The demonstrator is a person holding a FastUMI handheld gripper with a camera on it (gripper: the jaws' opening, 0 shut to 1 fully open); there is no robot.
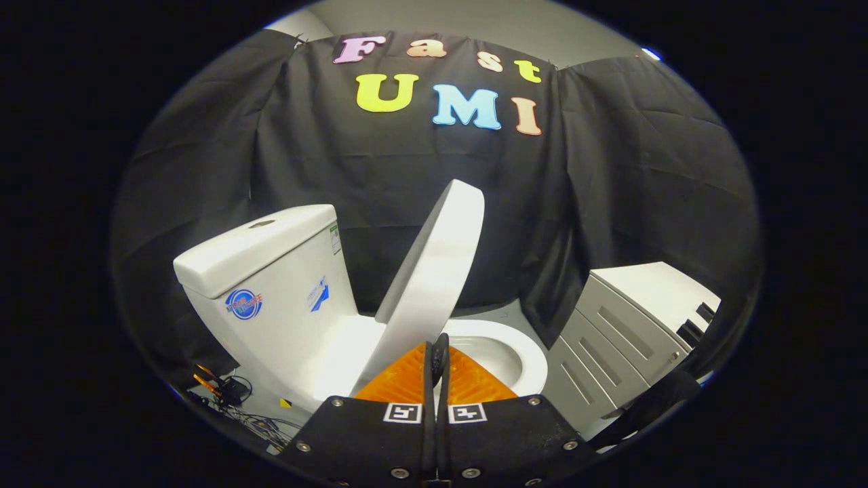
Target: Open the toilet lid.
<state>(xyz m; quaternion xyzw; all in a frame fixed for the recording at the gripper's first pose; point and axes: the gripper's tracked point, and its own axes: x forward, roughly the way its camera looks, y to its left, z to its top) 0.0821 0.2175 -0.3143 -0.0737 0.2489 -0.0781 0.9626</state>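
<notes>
A white toilet stands just ahead of me, its tank (271,285) to the left of the fingers. The white lid (434,264) is raised about halfway and leans steeply toward the tank, seen nearly edge-on. Its lower front edge comes down right at my left finger. My gripper (437,358) is shut, the two fingers pressed together with nothing visible between them, low against the lid's near edge. Beyond the right finger the seat ring (532,359) and the open bowl show. Whether the left finger touches the lid I cannot tell.
A grey cabinet with drawers (630,325) stands close to the right of the bowl. Loose cables and a small device (230,393) lie on the floor left of the tank's base. Black cloth hangs behind the toilet.
</notes>
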